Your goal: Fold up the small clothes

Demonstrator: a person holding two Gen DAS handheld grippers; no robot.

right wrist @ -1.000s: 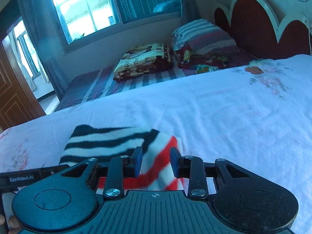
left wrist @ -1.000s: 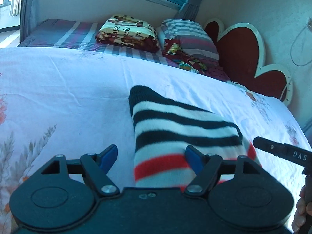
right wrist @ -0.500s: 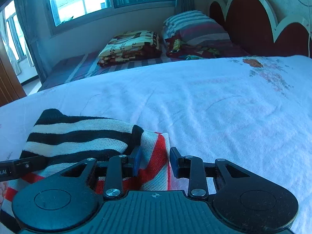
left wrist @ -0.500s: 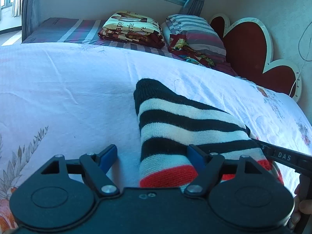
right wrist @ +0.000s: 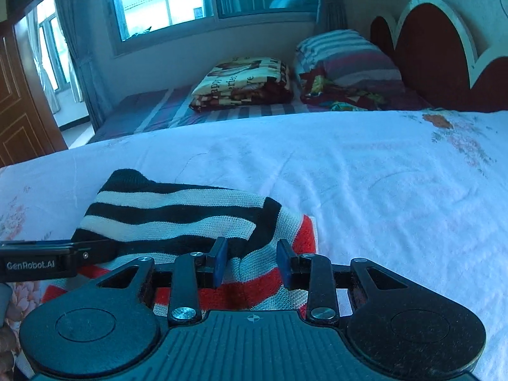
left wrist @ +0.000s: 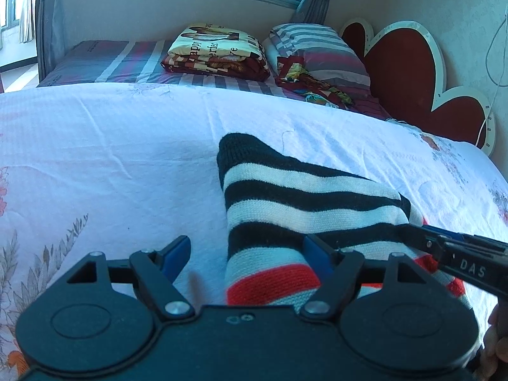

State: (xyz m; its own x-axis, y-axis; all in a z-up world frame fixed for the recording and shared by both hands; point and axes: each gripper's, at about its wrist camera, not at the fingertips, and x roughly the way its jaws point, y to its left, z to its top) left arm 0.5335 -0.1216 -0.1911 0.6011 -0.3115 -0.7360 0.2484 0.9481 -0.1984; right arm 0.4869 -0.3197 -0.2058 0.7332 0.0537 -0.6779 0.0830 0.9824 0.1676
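A black, white and red striped knitted garment (left wrist: 298, 203) lies folded on a white bedspread printed with flowers (left wrist: 111, 165). The left gripper (left wrist: 246, 254), black with blue pads, stands wide open, one finger on the bare spread, the other over the garment's near edge. From the right, the right gripper (left wrist: 422, 235) reaches in low at the knit's right edge; its jaws are hard to make out. Behind lie a folded printed blanket (left wrist: 216, 47), a striped pillow (left wrist: 317, 50) and a dark red scalloped headboard (left wrist: 412, 79).
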